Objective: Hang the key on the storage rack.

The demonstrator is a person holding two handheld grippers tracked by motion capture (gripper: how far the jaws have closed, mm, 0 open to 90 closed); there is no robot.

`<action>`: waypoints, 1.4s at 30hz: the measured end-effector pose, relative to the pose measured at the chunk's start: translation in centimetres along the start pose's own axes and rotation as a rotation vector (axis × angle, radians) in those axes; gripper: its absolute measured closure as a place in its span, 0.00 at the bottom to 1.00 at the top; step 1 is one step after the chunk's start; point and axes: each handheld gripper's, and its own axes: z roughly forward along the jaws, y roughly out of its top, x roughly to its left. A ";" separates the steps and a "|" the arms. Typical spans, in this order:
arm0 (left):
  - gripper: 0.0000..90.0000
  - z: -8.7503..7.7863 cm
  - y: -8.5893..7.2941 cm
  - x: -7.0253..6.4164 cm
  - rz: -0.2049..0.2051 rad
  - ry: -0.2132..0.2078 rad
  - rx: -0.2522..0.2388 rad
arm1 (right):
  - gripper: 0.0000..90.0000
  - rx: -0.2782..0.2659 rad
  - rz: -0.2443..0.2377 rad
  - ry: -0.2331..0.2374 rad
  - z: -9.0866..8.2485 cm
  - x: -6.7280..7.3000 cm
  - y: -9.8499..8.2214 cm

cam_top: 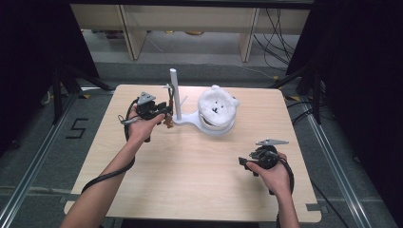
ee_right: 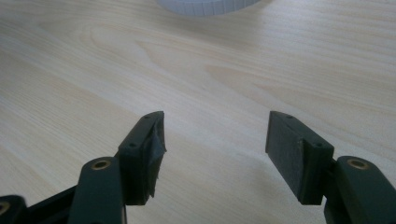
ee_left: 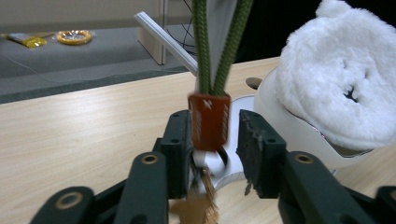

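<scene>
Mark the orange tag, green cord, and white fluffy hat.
orange tag (ee_left: 209,122), left gripper view, middle of its face
green cord (ee_left: 201,46), left gripper view, left strand
white fluffy hat (cam_top: 216,107), high view, top

A recording lab set up for tabletop handling trials.

A light wooden table with rounded corners (cam_top: 199,175) stands on grey carpet between black curtains (cam_top: 28,57). Metal floor rails (cam_top: 33,161) run along both sides, a black taped numeral "5" (cam_top: 77,128) marks the floor, and loose black cables (cam_top: 280,33) trail beneath pale benches (cam_top: 190,21) behind.
</scene>
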 end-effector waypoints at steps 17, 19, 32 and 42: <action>0.51 -3.3 -0.4 0.8 0.080 0.025 -0.010 | 0.43 -0.021 -0.015 0.002 0.0 -0.4 0.0; 0.50 -3.9 -0.6 1.0 0.081 0.030 -0.014 | 0.43 -0.002 0.009 -0.002 -0.1 -0.3 -0.1; 0.48 -7.8 -1.7 1.7 0.100 0.044 -0.023 | 0.43 -0.019 -0.005 -0.010 -0.1 -0.5 -0.1; 0.48 -10.0 -3.3 1.4 0.089 0.038 -0.039 | 0.43 -0.019 -0.008 -0.002 0.1 -0.6 -0.1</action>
